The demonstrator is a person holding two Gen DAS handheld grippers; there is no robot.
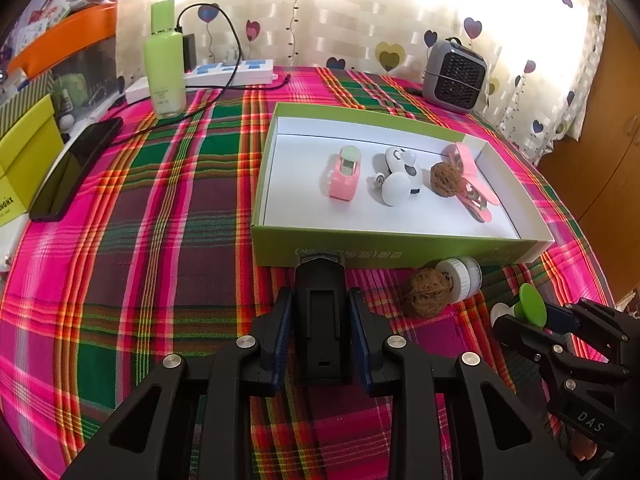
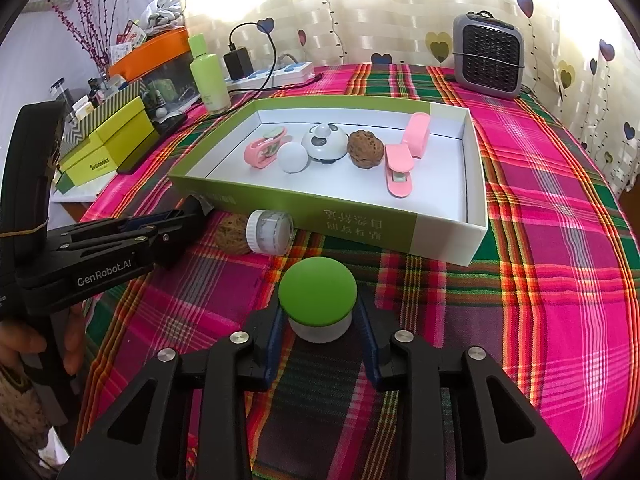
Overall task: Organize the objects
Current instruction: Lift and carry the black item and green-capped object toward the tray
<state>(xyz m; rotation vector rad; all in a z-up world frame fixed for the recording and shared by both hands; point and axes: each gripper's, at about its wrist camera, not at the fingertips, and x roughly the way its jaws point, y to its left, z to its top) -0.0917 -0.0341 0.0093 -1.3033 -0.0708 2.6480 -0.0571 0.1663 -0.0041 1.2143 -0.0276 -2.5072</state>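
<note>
The left claw [image 1: 322, 320] clamps a black clip [image 1: 320, 320] in front of the green box [image 1: 400, 254]; the right claw [image 2: 320, 332] sits around the green-capped mushroom toy [image 2: 318, 296], whether squeezing I cannot tell. Pick-up seems underway; next, lift both into the box, beside which a walnut [image 1: 426, 292] and a jar [image 1: 460, 278] wait on the bench.

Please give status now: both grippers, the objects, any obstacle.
Left gripper shut on black clip. Right gripper around green-capped mushroom, grip unclear. Walnut and jar lie outside box, near path.
</note>
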